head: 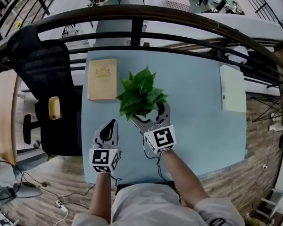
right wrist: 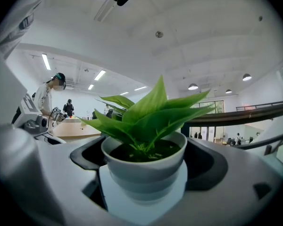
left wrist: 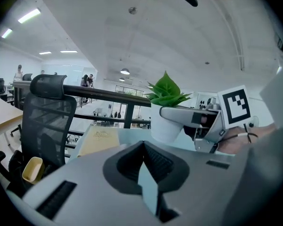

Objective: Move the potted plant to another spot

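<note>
Right gripper (head: 150, 113) is clasping the smooth, round white pot of the potted plant (right wrist: 145, 166), leaves glossy and pointed, at mid pale-blue surface (head: 198, 126). Left gripper (head: 113, 123) is hovering nearby, clenched and empty.

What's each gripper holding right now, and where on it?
Right gripper clasps the potted plant by the white pot's sides, near the rim. Left gripper is shut, empty.
</note>
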Motion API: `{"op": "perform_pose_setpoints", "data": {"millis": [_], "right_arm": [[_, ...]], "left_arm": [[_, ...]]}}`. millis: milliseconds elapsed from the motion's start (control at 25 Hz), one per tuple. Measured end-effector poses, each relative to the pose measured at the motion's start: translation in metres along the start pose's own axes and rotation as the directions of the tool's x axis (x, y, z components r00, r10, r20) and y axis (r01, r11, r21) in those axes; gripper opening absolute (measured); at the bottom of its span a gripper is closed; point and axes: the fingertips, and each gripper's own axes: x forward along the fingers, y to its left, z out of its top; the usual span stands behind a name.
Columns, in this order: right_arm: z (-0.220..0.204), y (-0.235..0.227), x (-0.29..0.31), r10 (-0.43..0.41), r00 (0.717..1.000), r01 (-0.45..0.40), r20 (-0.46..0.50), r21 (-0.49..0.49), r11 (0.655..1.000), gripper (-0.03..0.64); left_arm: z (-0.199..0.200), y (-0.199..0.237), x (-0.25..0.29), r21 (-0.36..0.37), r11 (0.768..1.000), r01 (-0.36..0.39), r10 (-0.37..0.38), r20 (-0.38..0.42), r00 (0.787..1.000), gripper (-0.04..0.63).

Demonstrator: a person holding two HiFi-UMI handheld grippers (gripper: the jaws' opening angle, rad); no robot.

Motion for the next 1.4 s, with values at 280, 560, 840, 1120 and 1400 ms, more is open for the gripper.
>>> {"op": "perform_pose_setpoints", "data": {"millis": [280,560,840,1120,1400], "right_arm": [[0.022,0.02,-0.038,-0.047,0.999,0.047,0.024,0.001,0.999,0.52],[0.052,0.034,-0.073,-0.065,0.995,0.065,0.071,-0.001,0.998,0.52],[0.082,0.044,-0.122,-0.08,0.989,0.081,0.121,-0.006,0.997,0.519],[0.088,0.042,-0.184,-0.109,0.982,0.112,0.157,-0.008,0.994,0.52],[0.09,0.044,-0.242,-0.164,0.972,0.164,0.171,0.01,0.986,0.52]], "left_arm": [[0.006,-0.017,-0.028,0.07,0.994,0.084,-0.084,-0.005,0.996,0.011],[-0.003,-0.025,-0.053,0.071,0.993,0.095,-0.093,-0.026,0.995,0.011],[0.008,-0.061,-0.066,0.116,0.985,0.124,-0.126,0.004,0.992,0.011],[-0.004,-0.103,-0.077,0.137,0.98,0.143,-0.144,-0.007,0.99,0.011],[-0.016,-0.152,-0.1,0.187,0.96,0.209,-0.206,-0.037,0.978,0.011]]}}
